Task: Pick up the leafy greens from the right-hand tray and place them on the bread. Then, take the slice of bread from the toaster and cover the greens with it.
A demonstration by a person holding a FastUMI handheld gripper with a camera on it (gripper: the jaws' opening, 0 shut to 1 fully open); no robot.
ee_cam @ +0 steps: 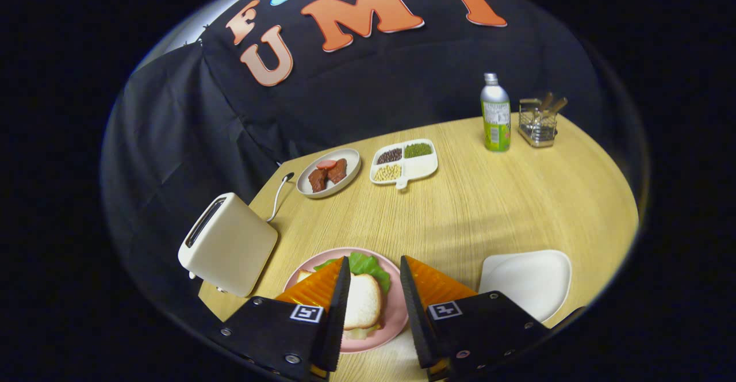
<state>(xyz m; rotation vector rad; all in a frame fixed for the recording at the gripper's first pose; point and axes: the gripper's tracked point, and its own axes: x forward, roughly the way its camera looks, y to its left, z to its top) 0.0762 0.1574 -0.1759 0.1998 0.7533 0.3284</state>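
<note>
Bread [362, 301] is lying on top of the leafy greens [368, 266] on the pink plate [397, 307] just ahead of my gripper [374, 270], whose fingers are standing apart, released and pressing on nothing, with the sandwich showing in the gap between them. I am seeing square black-and-white marker tags on both finger mounts, though they are carrying no readable words. To the right of the fingers a white tray [529, 281] is sitting on the wooden table [489, 209]. To the left of the plate the cream toaster [227, 244] is standing with its slot facing up, and its cord [279, 195] is trailing toward the table's far edge. Beyond that, an oval dish [329, 173] is holding dark red pieces and one pinkish slice, and just beside it a divided white tray [404, 163] is holding dark beans, green beans and pale yellow beans in three compartments. Farthest off, a bottle [495, 114] with a green label, its print too small for me to read, is standing near a wire caddy [537, 123] holding wooden-handled utensils.
</note>
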